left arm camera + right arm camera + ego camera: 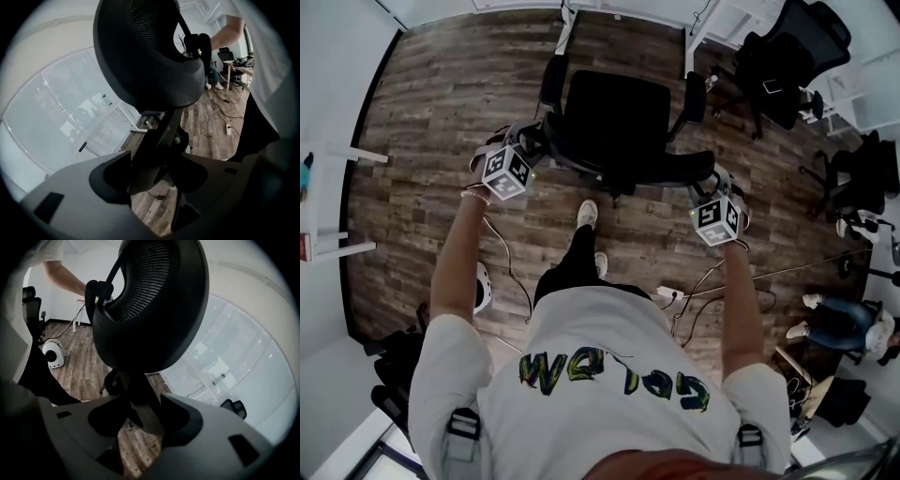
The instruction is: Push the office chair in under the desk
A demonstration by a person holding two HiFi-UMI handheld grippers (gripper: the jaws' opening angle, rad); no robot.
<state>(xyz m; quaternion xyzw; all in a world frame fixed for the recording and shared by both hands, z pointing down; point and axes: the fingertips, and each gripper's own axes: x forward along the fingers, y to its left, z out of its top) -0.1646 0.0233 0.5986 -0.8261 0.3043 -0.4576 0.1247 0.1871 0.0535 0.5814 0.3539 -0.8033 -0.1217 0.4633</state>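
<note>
Standing behind the chair (614, 122) with both arms stretched forward; facing the desk (623, 13), which is running along the top edge of the head view.

Holding the left gripper (508, 171) at the left end of the backrest's top edge; clamping its jaws on a dark bar of the chair's back frame, with a pad pressing on each side of the bar in the left gripper view; pointing forward and down.

Holding the right gripper (717, 220) at the right end of the same edge; clamping its jaws likewise on a dark frame bar below the mesh back, the bar filling the gap between the pads in the right gripper view; pointing forward and down.

Chair standing on the wood floor (431, 103), close before the desk; seat turned toward the desk and sitting between the lines of its two white legs; armrests reaching about level with those legs; backrest lying on the person's side, out from the desk.

Lying on the floor near the person's feet: a white power strip (670, 294) with cables trailing to the right; a white round device (483, 286) beside the left arm.

Standing at the upper right, well apart from the task chair: other black chairs (787, 56); sitting at the right edge: another person (848, 323).
</note>
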